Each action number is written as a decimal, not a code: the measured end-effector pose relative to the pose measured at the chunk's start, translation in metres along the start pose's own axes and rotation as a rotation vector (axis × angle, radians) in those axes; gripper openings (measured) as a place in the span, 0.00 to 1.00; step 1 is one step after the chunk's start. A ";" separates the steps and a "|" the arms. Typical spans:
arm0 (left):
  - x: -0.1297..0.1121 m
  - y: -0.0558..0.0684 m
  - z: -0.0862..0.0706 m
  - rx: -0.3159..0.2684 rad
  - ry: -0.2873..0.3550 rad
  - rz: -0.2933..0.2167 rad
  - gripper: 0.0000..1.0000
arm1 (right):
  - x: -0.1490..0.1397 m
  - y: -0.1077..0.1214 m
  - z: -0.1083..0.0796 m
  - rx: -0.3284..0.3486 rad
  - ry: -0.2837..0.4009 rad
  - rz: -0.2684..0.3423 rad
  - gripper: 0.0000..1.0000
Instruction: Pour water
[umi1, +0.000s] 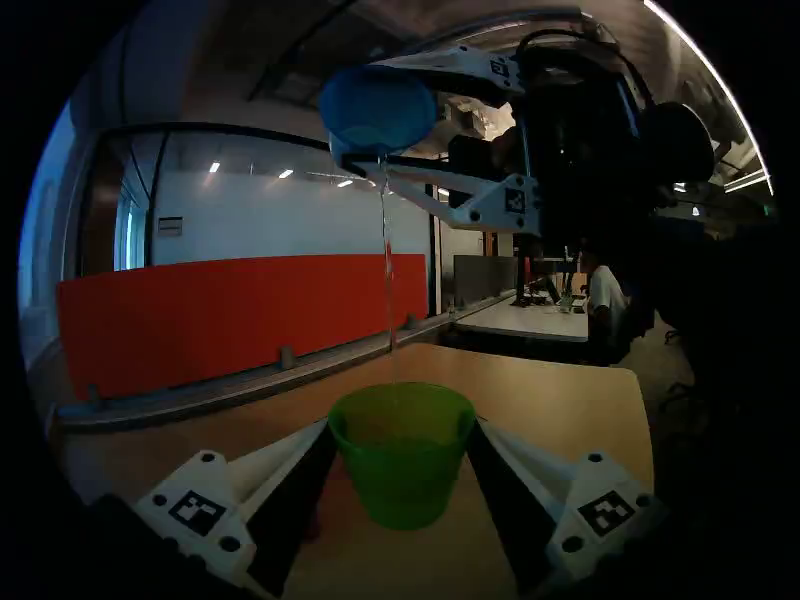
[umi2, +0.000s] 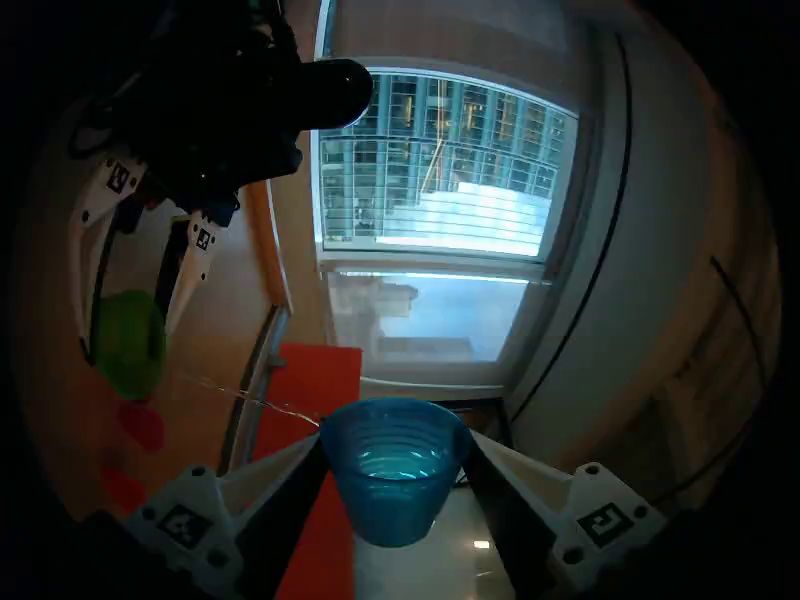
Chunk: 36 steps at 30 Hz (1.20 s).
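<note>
Two cups are in play, each held between a pair of jaws. The left gripper (umi1: 402, 438) has its jaws closed on both sides of the green cup (umi1: 402, 475), which it holds upright low over the near part of the wooden surface (umi1: 560, 400). Whether the cup's base rests on the wood I cannot tell. The right gripper (umi2: 396, 445) has its jaws clenched on the blue cup (umi2: 392, 485). In the left gripper view this cup is high above the green one, a little to its left, and tipped well over.

From its lowered lip a thin stream of water (umi1: 386, 260) drops straight into the green cup's mouth. The pour therefore looks to be under way and on target, with nothing visibly splashed onto the wood beside the cup.

The right gripper view shows some water left in the bottom of the blue cup, so the transfer is not finished. The level in the green cup is hard to read through its tinted wall.

What seems to remain is draining the rest and then tipping the blue cup back upright. Beyond the far edge of the surface runs an orange panel (umi1: 230, 310).
</note>
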<state>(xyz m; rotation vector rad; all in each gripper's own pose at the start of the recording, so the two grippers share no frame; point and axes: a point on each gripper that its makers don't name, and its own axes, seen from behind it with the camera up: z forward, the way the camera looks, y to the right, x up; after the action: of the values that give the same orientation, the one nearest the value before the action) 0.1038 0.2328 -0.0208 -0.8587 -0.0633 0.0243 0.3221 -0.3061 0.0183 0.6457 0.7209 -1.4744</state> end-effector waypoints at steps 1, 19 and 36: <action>0.000 0.000 0.000 0.000 0.000 -0.001 0.86 | 0.000 0.000 0.000 0.000 0.000 -0.004 0.91; 0.001 -0.003 0.001 0.002 0.006 -0.011 0.86 | 0.001 -0.002 0.001 -0.003 0.001 -0.046 0.91; 0.007 -0.005 0.000 0.008 0.014 -0.006 0.86 | -0.003 0.003 -0.006 -0.009 0.012 0.195 0.91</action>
<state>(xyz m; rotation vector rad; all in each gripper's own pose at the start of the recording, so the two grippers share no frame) 0.1104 0.2298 -0.0167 -0.8509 -0.0526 0.0124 0.3247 -0.2999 0.0169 0.6986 0.6550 -1.2883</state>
